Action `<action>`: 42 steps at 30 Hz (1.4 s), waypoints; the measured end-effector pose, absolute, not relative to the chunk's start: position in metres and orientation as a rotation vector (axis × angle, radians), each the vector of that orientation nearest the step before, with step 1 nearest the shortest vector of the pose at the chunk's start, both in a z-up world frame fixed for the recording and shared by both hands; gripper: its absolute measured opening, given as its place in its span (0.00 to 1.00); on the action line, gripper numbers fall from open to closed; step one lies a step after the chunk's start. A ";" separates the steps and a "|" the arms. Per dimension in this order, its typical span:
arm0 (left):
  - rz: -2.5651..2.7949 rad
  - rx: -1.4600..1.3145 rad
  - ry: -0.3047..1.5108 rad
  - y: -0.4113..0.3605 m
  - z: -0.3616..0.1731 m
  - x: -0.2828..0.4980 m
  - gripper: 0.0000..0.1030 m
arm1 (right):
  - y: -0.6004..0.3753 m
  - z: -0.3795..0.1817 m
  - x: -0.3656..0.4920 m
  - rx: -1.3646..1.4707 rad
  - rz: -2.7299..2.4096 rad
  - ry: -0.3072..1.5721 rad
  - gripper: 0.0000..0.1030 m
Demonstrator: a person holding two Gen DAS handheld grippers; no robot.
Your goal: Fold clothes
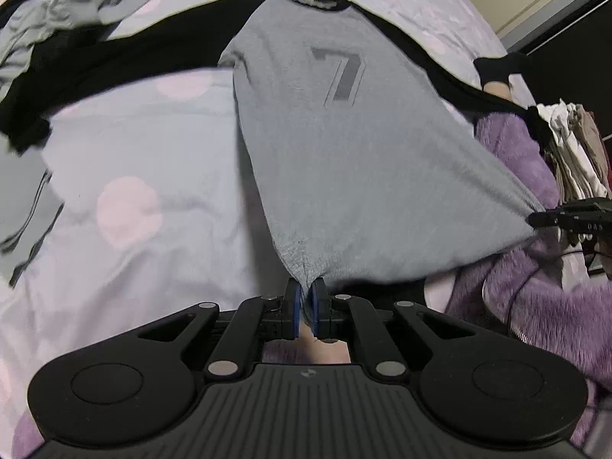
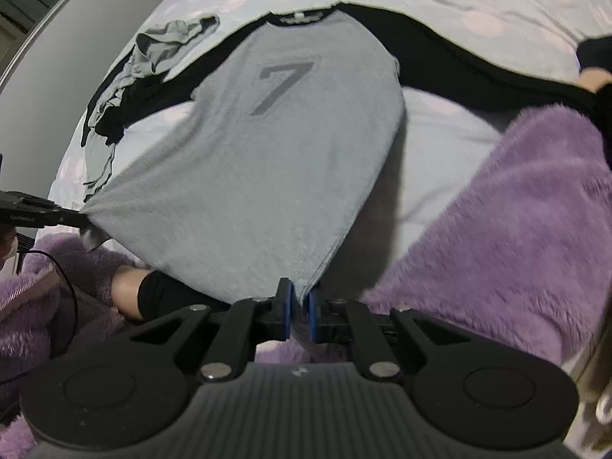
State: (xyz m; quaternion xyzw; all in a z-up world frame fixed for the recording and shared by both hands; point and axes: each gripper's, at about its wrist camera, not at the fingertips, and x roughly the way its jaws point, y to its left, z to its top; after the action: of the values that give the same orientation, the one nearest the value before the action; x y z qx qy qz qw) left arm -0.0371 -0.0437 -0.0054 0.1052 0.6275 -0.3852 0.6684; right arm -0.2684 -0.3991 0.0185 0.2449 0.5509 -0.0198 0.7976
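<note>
Grey raglan shirt with black sleeves and black collar, spread front-up on the bed, collar at the far end, hem near the cameras. Large dark grey "7" printed on the chest; small white tag at the collar, text too small to read. Hem lifted off the bedsheet and stretched taut between two grip points.

Left gripper: blue-padded jaws closed on one bottom corner of the hem, fabric bunched and puckered right between the pads. Seen from the right wrist view at the left edge, pinching that same corner, cloth pulled to a point.

Right gripper: jaws closed on the other bottom corner, hem edge pinched between the blue pads. In the left wrist view at the right edge, with faint lettering on its body, unreadable.

Black sleeves stretched out to both sides across the bed. Crumpled grey-and-black garment lying past the left sleeve, touching it. Bedsheet pale lilac with pink dots. Purple fuzzy fabric near the right side, under and beside the hem. Stack of folded pale clothes at far right, off the bed edge.
</note>
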 end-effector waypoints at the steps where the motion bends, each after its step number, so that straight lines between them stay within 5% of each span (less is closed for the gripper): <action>1: -0.860 0.246 1.433 -0.041 -0.009 -0.036 0.04 | -0.398 0.015 -0.269 0.536 -0.041 1.197 0.10; 13: -0.775 0.239 1.607 -0.047 -0.069 -0.018 0.05 | -0.388 -0.043 -0.255 0.528 -0.067 1.309 0.14; 19: -0.753 0.173 1.580 -0.037 -0.059 -0.003 0.21 | -0.382 -0.039 -0.256 0.483 -0.077 1.284 0.28; 23: -0.725 0.116 1.505 -0.020 -0.041 0.012 0.40 | -0.386 -0.026 -0.256 0.449 -0.107 1.239 0.37; 34: -0.522 0.110 1.150 0.016 -0.008 0.068 0.41 | -0.387 0.006 -0.228 0.342 -0.170 1.064 0.44; 42: -0.342 0.213 0.950 0.013 -0.038 0.113 0.42 | -0.373 -0.014 -0.198 0.365 -0.130 1.095 0.45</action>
State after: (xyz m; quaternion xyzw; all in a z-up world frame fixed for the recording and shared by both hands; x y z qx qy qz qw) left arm 0.1130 0.0127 -0.0380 0.1019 0.4542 -0.1637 0.8698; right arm -0.1975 -0.3728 -0.0138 0.1725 0.5171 -0.0615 0.8361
